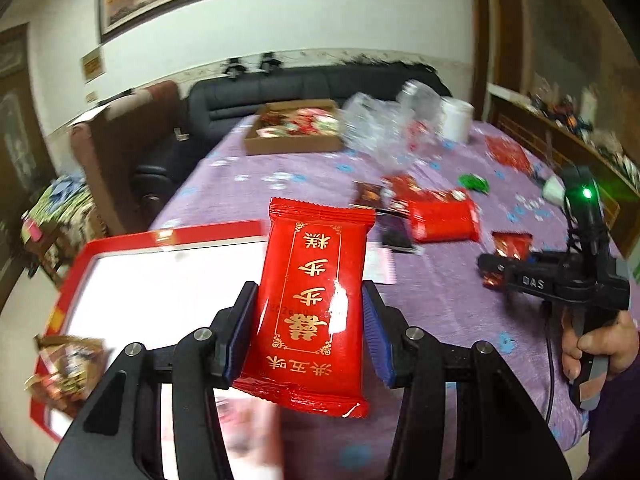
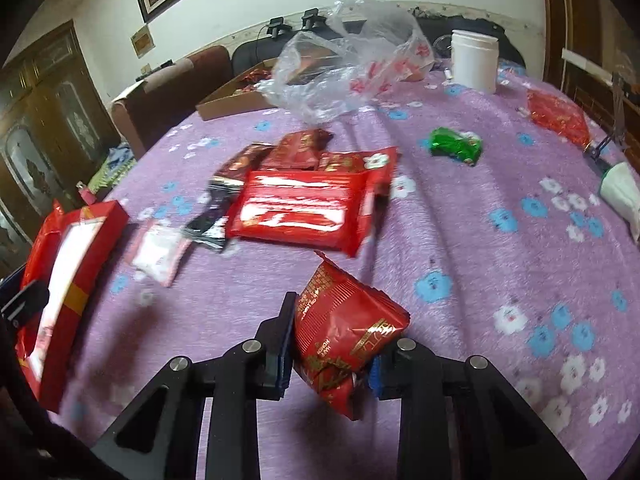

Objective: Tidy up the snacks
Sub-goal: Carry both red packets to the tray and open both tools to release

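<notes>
My left gripper (image 1: 310, 328) is shut on a red snack packet with gold characters (image 1: 316, 292), held above the right edge of a red-rimmed box with a white inside (image 1: 160, 236). That box also shows at the left of the right wrist view (image 2: 72, 248). My right gripper (image 2: 332, 344) is shut on a small red snack bag (image 2: 344, 328), held just above the purple tablecloth (image 2: 480, 240). The right gripper also shows in the left wrist view (image 1: 490, 266). A pile of red and dark snack packets (image 2: 304, 200) lies mid-table, and it shows in the left wrist view too (image 1: 432, 216).
A cardboard tray of snacks (image 1: 294, 130), a crumpled clear plastic bag (image 2: 344, 64) and a white jar (image 2: 474, 60) stand at the far side. A green packet (image 2: 456, 146) and a red packet (image 2: 558, 116) lie at right. A brown snack bag (image 1: 68, 364) lies in the box.
</notes>
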Available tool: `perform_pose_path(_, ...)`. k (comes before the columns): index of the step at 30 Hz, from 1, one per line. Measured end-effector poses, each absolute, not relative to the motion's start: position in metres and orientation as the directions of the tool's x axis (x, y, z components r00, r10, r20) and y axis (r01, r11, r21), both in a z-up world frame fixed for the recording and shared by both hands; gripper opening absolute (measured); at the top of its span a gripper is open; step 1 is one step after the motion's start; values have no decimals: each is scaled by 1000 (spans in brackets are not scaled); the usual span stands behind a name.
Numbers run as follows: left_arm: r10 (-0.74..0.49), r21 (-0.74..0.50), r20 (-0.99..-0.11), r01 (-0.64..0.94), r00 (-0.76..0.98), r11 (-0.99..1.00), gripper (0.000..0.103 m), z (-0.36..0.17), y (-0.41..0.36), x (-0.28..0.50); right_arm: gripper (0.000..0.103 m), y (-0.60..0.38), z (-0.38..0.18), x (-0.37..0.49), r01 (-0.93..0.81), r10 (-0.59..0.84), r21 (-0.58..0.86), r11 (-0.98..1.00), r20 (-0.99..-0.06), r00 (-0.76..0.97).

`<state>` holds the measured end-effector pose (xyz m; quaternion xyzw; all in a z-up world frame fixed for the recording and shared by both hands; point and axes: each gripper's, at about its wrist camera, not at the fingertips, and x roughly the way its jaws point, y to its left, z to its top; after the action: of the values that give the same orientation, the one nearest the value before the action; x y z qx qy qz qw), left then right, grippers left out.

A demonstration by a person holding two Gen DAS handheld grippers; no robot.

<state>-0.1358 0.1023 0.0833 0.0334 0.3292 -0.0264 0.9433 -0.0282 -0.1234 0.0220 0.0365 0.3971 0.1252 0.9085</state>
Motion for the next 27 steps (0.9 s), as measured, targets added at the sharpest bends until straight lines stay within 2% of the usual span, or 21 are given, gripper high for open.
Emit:
perform_pose_path(6,62,25,-610,-59,790,998,49,85,159,-159,29,-79,40,-42,-316,386,232,920,-677,626)
perform_pose_path(14,128,19,-673,-157,728,987,49,55,201,-169,28,21,65,-71,-537,571,262,802,-602,559)
perform_pose_path(24,154,23,-699,-193,698,981,49,40,215,-172,29,111,53,-88,-662,635,245,708,-630,446)
perform_pose_path(27,164,23,-708,-209,688,978,49,37,221,-172,32,125,48,-88,-675,635,246,696,-649,418)
